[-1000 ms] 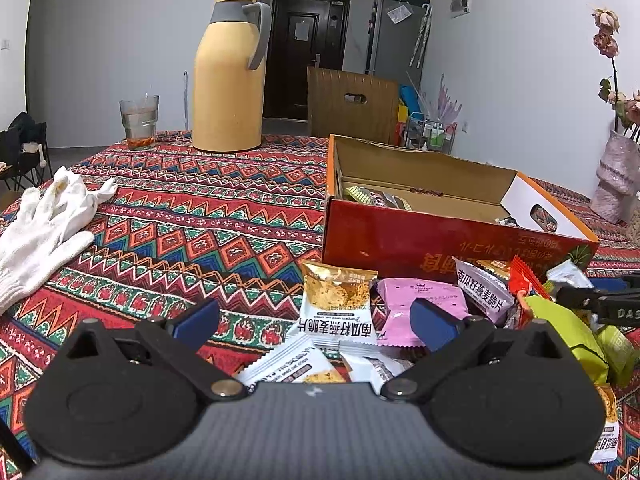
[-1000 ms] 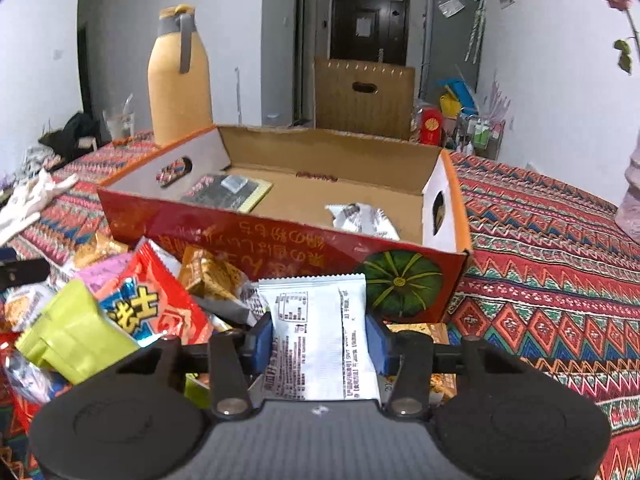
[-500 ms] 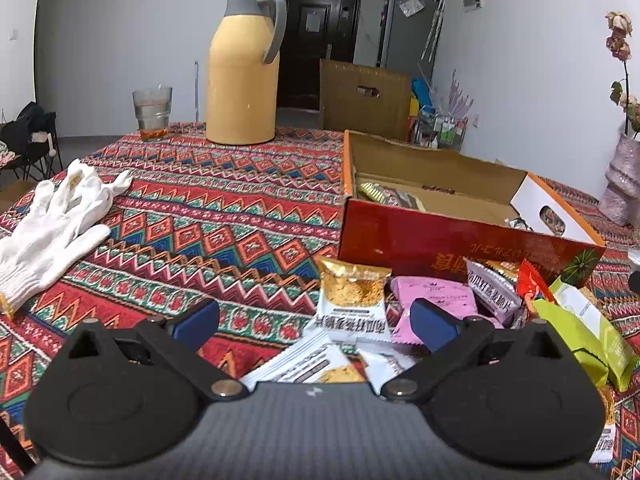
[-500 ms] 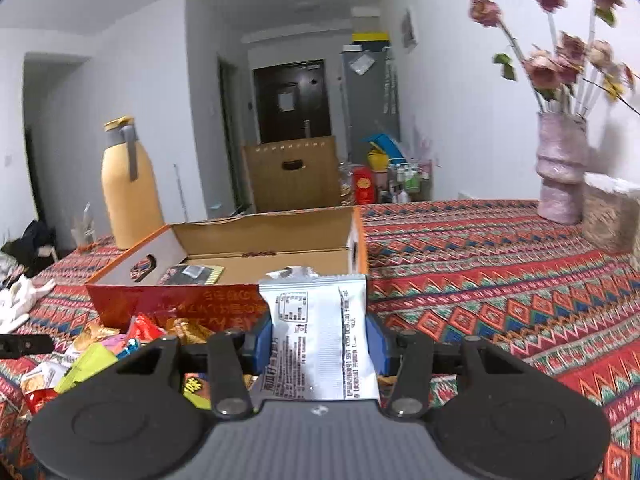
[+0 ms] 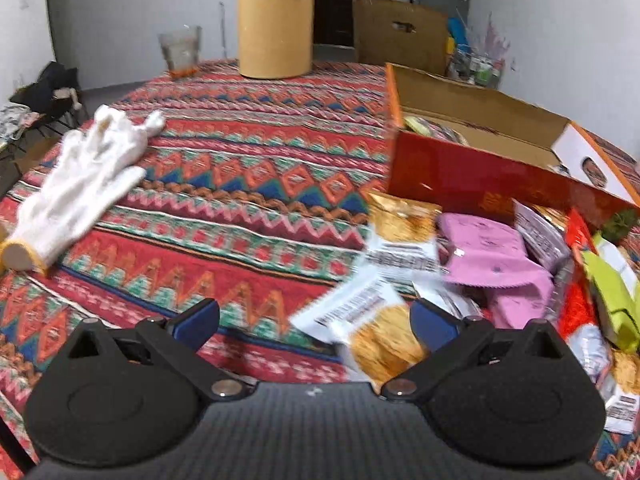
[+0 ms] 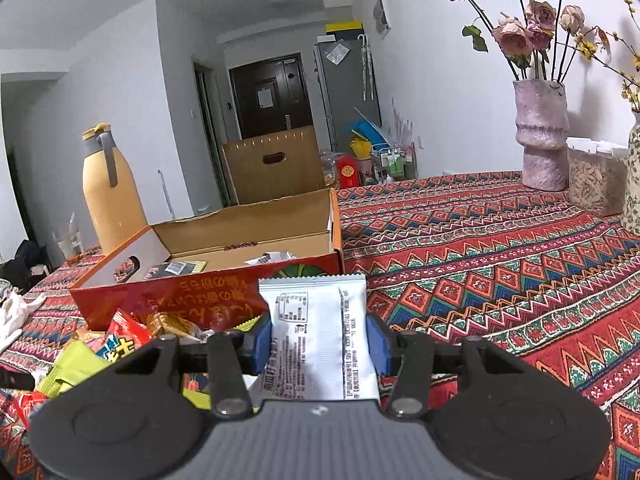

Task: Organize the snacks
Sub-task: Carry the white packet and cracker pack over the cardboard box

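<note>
My right gripper [image 6: 318, 344] is shut on a white snack packet [image 6: 318, 340], held above the table in front of the open red cardboard box's [image 6: 200, 300] right end. A few packets lie inside the box. My left gripper [image 5: 314, 322] stands open, tilted down over the near edge of a snack pile, with a white and gold packet [image 5: 372, 328] lying between its blue fingers but not pressed. Beyond lie another gold packet [image 5: 404, 232], a pink packet [image 5: 492, 256] and a green packet [image 5: 612, 292], in front of the red box [image 5: 480, 176].
A white glove [image 5: 80, 188] lies on the patterned tablecloth [image 5: 240, 184] at left. A yellow thermos [image 5: 274, 20] and a glass [image 5: 180, 50] stand at the far edge. A vase of dried flowers [image 6: 540, 136] and a clear container [image 6: 594, 176] stand at far right.
My right gripper carried the white packet to the right and rolled; the box now sits left of it. My left gripper tipped downward over the snack pile.
</note>
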`<act>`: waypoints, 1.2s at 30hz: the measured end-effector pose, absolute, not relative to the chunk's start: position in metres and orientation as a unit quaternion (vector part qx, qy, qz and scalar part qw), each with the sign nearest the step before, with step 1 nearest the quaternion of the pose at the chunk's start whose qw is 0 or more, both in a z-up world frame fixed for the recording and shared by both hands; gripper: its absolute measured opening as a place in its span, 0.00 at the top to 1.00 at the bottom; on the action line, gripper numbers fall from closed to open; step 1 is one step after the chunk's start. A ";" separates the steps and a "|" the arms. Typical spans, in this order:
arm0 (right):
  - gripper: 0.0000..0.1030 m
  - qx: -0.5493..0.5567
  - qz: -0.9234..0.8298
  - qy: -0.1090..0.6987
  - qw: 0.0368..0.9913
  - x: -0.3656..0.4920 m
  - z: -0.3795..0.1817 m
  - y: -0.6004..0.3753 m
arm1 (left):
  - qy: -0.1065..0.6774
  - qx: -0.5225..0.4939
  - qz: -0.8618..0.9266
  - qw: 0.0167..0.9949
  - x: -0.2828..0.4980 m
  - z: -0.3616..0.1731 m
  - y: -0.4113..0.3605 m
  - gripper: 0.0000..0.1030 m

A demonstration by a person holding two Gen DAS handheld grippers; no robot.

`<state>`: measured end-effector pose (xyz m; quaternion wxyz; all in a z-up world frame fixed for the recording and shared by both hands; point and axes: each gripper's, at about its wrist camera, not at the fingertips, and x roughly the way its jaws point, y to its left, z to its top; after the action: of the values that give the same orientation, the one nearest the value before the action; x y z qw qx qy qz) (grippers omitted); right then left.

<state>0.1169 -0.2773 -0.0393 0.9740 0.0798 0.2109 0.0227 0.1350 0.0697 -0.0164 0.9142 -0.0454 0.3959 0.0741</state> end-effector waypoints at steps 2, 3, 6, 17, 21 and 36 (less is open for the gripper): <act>0.53 0.081 0.023 0.210 0.974 0.116 -0.039 -0.277 | 0.401 -0.041 0.073 0.912 0.138 -0.018 0.063 0.00; 0.53 0.081 0.023 0.210 0.974 0.115 -0.039 -0.277 | 0.405 -0.038 0.075 0.910 0.139 -0.020 0.059 0.00; 0.53 0.081 0.024 0.210 0.974 0.115 -0.040 -0.277 | 0.417 -0.037 0.081 0.905 0.144 -0.024 0.054 0.00; 0.53 0.081 0.026 0.212 0.974 0.115 -0.041 -0.275 | 0.420 -0.027 0.087 0.903 0.142 -0.026 0.053 0.34; 0.53 0.079 0.026 0.213 0.973 0.116 -0.041 -0.274 | 0.406 -0.016 0.091 0.909 0.138 -0.024 0.051 0.59; 0.53 0.067 0.027 0.209 0.975 0.115 -0.032 -0.271 | 0.352 -0.016 0.075 0.933 0.133 0.004 0.055 0.61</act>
<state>0.1154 -0.2708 -0.0322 0.9752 0.0674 0.2091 0.0265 0.1334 0.0554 0.0036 0.9330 -0.0160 0.3516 0.0752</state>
